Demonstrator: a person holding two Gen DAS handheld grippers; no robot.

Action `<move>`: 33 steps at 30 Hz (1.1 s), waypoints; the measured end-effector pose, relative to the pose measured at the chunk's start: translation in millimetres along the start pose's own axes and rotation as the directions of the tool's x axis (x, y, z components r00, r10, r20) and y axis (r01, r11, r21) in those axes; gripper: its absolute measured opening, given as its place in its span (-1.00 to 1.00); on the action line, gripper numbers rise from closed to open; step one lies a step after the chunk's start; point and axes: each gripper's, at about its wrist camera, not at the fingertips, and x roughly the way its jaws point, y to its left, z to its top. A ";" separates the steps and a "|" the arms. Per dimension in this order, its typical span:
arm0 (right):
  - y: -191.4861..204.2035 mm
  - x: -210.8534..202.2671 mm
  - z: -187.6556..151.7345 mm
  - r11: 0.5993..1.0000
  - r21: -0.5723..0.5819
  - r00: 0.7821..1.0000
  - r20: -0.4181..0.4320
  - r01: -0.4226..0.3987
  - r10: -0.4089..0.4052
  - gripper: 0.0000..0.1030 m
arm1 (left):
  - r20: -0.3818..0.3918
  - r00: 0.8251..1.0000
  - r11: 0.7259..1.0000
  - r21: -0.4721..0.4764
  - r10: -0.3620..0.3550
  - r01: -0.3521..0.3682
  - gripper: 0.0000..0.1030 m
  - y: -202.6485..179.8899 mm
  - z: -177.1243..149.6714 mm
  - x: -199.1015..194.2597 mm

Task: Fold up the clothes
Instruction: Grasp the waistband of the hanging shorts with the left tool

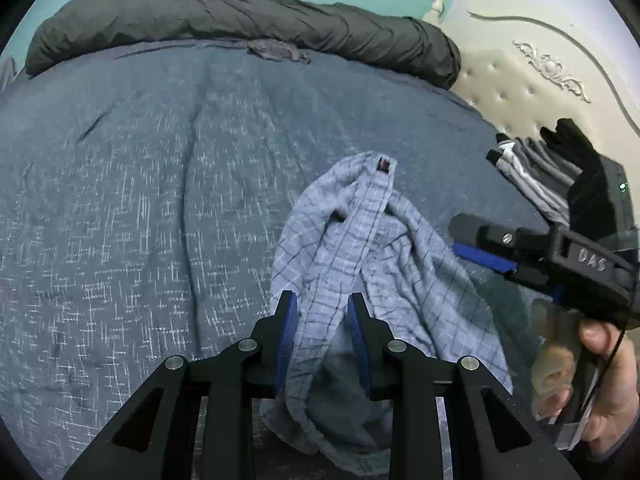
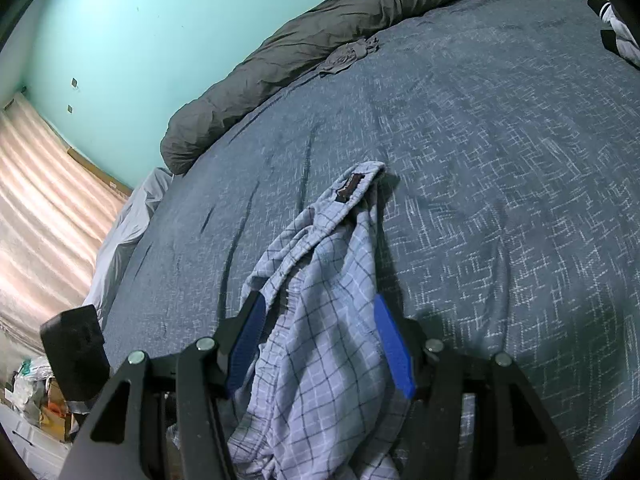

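A blue-grey bedspread [image 1: 140,200] covers the bed; a dark rolled duvet [image 1: 240,28] lies along its far edge. Near, a crumpled light-blue plaid garment [image 1: 372,240] hangs bunched from both tools. The left gripper [image 1: 322,300] pinches its edge narrowly; the right gripper [image 2: 320,308] clamps a thicker bunch. Likely the pick-up step: next, spread it flat.

A bed [image 1: 140,184] under a blue flecked cover fills the room. A rolled dark grey duvet [image 1: 240,24] lies along its far edge against a turquoise wall [image 2: 140,40]. A cream tufted headboard [image 1: 532,60] stands at one end; pale curtains [image 2: 44,200] hang at the other.
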 end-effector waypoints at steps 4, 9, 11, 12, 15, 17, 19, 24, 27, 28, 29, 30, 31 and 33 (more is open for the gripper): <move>3.3 0.8 -1.4 1.000 -0.007 1.000 -0.002 0.002 -0.002 0.11 | -0.039 0.999 1.000 0.002 -0.010 0.010 -0.44 -4.3 -4.0 14.1; 5.4 1.8 -1.5 1.000 -0.006 1.000 0.002 0.003 -0.003 0.11 | -0.093 0.996 0.999 -0.037 -0.009 0.005 -0.44 3.3 -10.3 33.1; 8.2 0.2 -0.8 1.000 -0.018 1.000 0.008 -0.002 0.002 0.11 | -0.089 0.996 0.999 -0.033 -0.008 0.005 -0.44 4.3 -10.2 31.1; 11.1 -0.7 -0.4 0.999 -0.032 1.000 0.013 -0.005 0.006 0.11 | -0.088 0.996 1.000 -0.031 -0.009 0.006 -0.44 4.6 -10.2 30.0; 20.2 2.4 -0.3 0.997 -0.079 1.000 0.007 -0.005 0.006 0.11 | -0.085 0.996 0.999 -0.045 -0.020 0.016 -0.49 9.0 -10.9 28.0; 21.2 9.4 -1.8 0.997 -0.082 1.000 -0.019 -0.009 0.007 0.11 | -0.086 0.996 0.998 -0.058 -0.030 0.025 -0.53 13.5 -12.2 25.7; 17.7 17.4 -4.0 0.998 -0.065 0.998 -0.055 -0.022 0.018 0.10 | -0.081 0.996 0.998 -0.062 -0.031 0.026 -0.54 21.2 -13.7 18.1; 8.2 27.0 -6.3 0.999 -0.033 0.995 -0.098 -0.011 0.008 -0.80 | -0.037 0.999 0.997 -0.068 -0.032 0.029 -0.68 30.6 -7.0 0.8; 2.4 25.3 -4.9 1.000 -0.019 0.996 -0.093 0.011 -0.013 -0.93 | -0.011 0.999 0.996 -0.085 -0.030 0.028 -0.74 37.7 -3.6 -8.4; 1.0 22.6 -3.2 1.000 -0.011 0.996 -0.084 0.008 -0.009 -0.95 | 0.000 1.000 0.995 -0.093 -0.027 0.027 -0.78 40.7 -2.3 -12.2; -0.5 19.9 -1.6 1.000 -0.004 0.997 -0.074 0.004 -0.005 -0.96 | 0.013 1.000 0.994 -0.102 -0.025 0.026 -0.79 43.9 -0.9 -16.3; -2.0 15.5 1.3 1.000 -0.001 0.998 -0.058 0.004 -0.004 -0.96 | 0.027 0.999 0.993 -0.112 -0.022 0.025 -0.79 47.4 0.8 -21.0; -4.0 9.2 4.9 1.000 0.001 0.999 -0.033 0.007 -0.007 -0.97 | 0.041 0.999 0.992 -0.122 -0.016 0.021 -0.80 51.4 2.8 -25.9; -8.8 -4.7 12.0 1.000 0.005 1.000 0.018 0.014 -0.014 -0.98 | 0.059 0.998 0.990 -0.140 -0.003 0.011 -0.84 59.0 5.5 -31.7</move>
